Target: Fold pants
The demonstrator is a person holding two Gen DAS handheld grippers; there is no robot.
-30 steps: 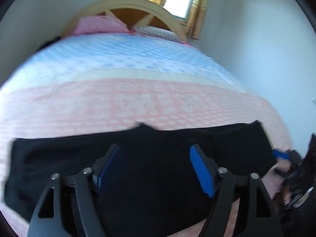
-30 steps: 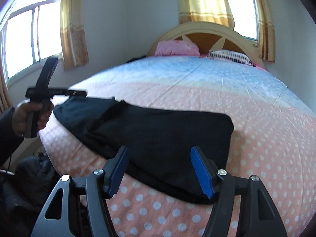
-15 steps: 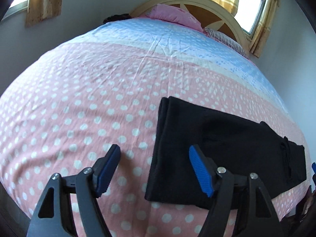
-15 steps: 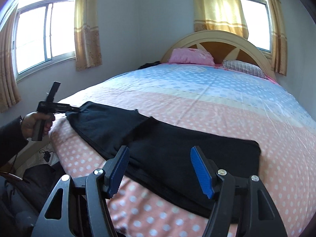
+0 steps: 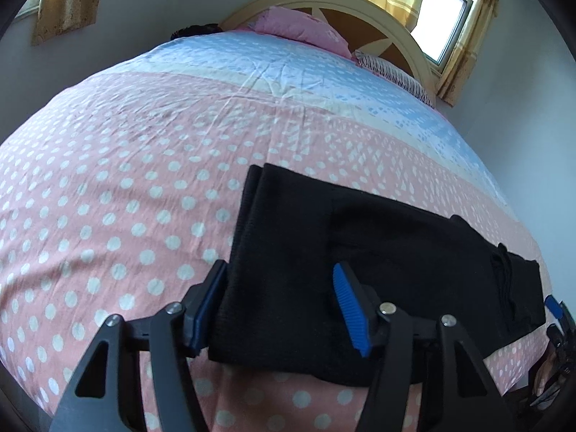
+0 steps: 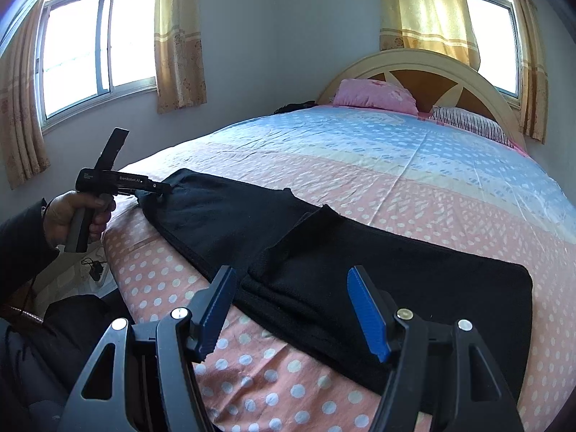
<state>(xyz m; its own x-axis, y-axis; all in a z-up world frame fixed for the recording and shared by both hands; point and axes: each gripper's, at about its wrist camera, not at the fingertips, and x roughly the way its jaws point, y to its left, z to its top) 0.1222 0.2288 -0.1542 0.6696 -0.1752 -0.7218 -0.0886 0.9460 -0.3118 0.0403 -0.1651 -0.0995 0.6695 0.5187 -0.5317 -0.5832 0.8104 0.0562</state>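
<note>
Nearest in the left wrist view: left gripper (image 5: 279, 304), jaws spread wide and straddling the near corner of the black pants (image 5: 378, 252), one blue pad (image 5: 207, 298) just at the cloth's left edge, the other pad over the fabric; nothing pinched. Nearest in the right wrist view: right gripper (image 6: 293, 311), jaws likewise spread, hovering over the near edge of the pants (image 6: 360, 252), nothing clamped.

Just beyond: pants lying flat across the near end of the bed, on the pink polka-dot sheet (image 5: 108, 198), already folded lengthwise, one leg stacked on the other, drawstring (image 5: 504, 280) visible toward the waist end. Off to the left in the right wrist view: left hand (image 6: 72, 212) gripping the tool's handle, tool tip at the far end of the garment; touching or not, cannot tell.

Farther back: sheet turning cream, then blue. At the head of the bed: pink pillow (image 6: 374, 95), striped pillow (image 6: 468, 124), arched headboard (image 6: 432, 68). Behind: yellow curtains (image 6: 180, 36) beside bright windows (image 6: 93, 43).
</note>
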